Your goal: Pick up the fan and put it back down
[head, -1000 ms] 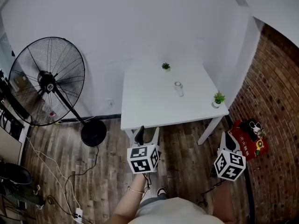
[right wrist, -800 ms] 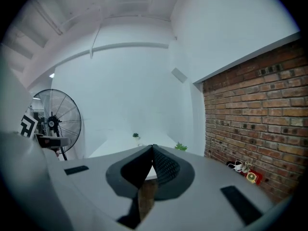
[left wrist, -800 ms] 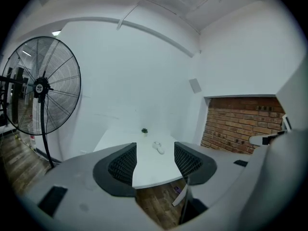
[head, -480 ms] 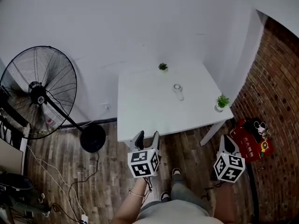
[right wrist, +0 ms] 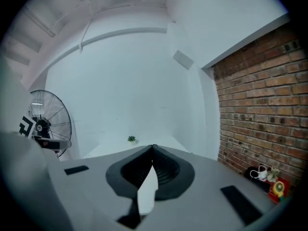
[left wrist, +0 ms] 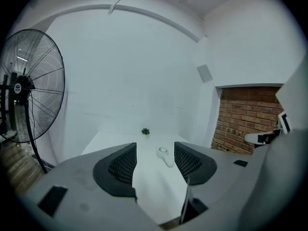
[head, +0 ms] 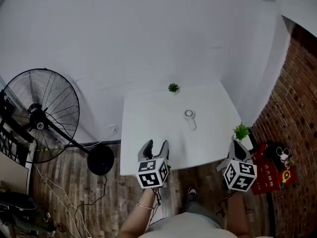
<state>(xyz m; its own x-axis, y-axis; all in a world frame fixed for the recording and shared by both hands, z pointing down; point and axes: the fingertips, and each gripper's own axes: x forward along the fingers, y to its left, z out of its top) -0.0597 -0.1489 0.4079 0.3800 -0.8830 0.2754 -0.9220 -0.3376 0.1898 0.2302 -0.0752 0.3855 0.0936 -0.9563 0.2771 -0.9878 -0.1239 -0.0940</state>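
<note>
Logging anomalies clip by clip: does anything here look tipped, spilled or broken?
Nothing stands out. The floor fan stands upright beside the table, both small plants sit upright on it, and the small white fan lies flat near its middle.

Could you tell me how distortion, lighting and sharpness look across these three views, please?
Head view: evenly lit; the brick wall bows at the edge. Left gripper view: strong fisheye with dark corners bends the standing fan; the small white fan reads clearly beyond the open left gripper. Right gripper view: same dark corners, crisp brick, the shut right gripper dim.
</note>
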